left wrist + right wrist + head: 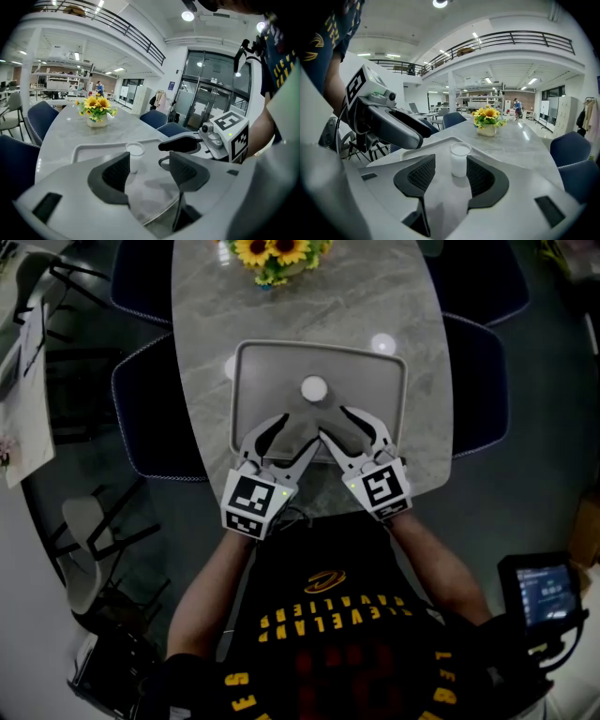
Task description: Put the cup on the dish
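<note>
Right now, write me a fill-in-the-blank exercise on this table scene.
On the grey tray stands a white ____.
The vase at the far end of the table holds yellow ____.
The left gripper and the right gripper touch nothing; both are ____.
Missing: cup; sunflowers; open.

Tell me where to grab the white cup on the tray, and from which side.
Grip the cup by its side wall at about mid-height. Come in from the near edge of the tray, with one jaw on either side. It stands upright and round, with an open top and no handle in view. The right gripper is open and lined up with it, not touching.
</note>
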The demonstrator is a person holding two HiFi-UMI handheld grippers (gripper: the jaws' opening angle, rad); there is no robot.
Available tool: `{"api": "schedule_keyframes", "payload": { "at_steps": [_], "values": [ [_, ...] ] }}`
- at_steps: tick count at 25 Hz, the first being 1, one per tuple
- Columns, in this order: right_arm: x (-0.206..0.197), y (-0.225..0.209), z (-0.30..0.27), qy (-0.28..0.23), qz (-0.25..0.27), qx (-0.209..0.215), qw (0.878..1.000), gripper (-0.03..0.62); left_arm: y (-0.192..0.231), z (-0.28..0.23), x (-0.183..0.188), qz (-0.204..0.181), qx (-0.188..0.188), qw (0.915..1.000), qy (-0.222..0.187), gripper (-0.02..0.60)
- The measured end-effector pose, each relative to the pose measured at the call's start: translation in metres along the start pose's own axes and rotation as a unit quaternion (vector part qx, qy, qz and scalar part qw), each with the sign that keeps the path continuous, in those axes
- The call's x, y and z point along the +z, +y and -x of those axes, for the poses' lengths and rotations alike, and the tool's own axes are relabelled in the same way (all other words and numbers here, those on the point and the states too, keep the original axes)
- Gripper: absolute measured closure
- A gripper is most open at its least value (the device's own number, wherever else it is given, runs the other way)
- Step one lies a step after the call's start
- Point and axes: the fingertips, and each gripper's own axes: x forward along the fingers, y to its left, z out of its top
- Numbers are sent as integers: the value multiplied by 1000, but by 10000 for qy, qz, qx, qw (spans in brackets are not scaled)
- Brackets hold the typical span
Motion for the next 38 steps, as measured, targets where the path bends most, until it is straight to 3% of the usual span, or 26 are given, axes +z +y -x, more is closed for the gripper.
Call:
{"api": "schedule_keyframes", "payload": {
  "at_steps": [6, 13, 14, 15, 17, 22, 29, 38],
  "values": [
    [12, 33, 38, -169, -239, -144, 9995, 381, -28, 54, 8, -99, 62, 9991, -409, 332],
    [52, 104, 100, -490, -437, -223, 9976, 391, -71, 147, 19, -153, -15, 9952, -972, 457],
    [60, 110, 103, -549, -393, -214, 9975, 497, -71, 156, 23, -115, -12, 9942, -1066, 471],
    [67, 114, 105, -610, -341, -199, 9974, 552, -71, 164, 27, -83, -2, 9932, -1157, 487],
    [78, 115, 105, -731, -258, -137, 9969, 585, -69, 171, 34, -39, 32, 9914, -1308, 516],
    [99, 117, 107, -1015, -202, 54, 9946, 588, -72, 178, 51, -7, 53, 9887, -1497, 580],
    [129, 143, 129, -1421, -127, -156, 9896, 588, -86, 208, 56, -205, 58, 9856, -1678, 580],
    [132, 148, 135, -1563, -101, -229, 9874, 588, -84, 221, 66, -452, 185, 9830, -1770, 580]
  ]
}}
